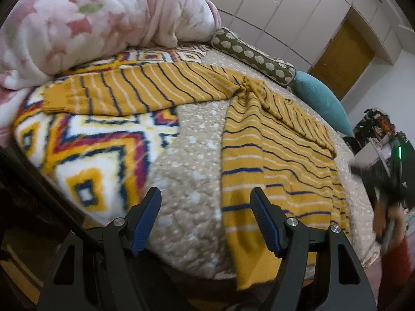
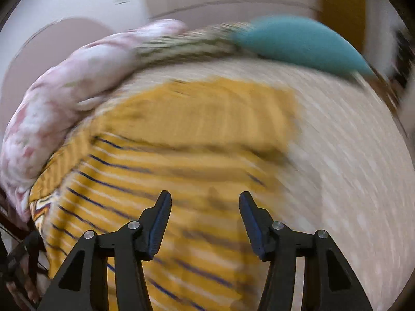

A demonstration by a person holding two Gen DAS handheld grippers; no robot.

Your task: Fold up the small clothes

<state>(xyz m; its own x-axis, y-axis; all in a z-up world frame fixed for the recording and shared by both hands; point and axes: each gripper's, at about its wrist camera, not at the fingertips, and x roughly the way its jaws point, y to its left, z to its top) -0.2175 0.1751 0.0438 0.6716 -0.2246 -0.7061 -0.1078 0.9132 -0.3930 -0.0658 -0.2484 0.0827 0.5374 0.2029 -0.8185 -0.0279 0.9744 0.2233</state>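
Two grippers spread wide and empty over one striped sweater [image 1: 280, 160] on the bed [image 1: 186, 181]; fold partly made.

Left gripper [image 1: 205, 223] hovers at the hem's near-left corner; right gripper [image 2: 205, 223] hovers above the body, its view blurred. Body's long axis runs hem-near to neck-far. Right sleeve lies folded in; left sleeve [image 1: 135, 93] points leftward toward the pink blanket [image 1: 90, 18], judged next to be grasped and folded.
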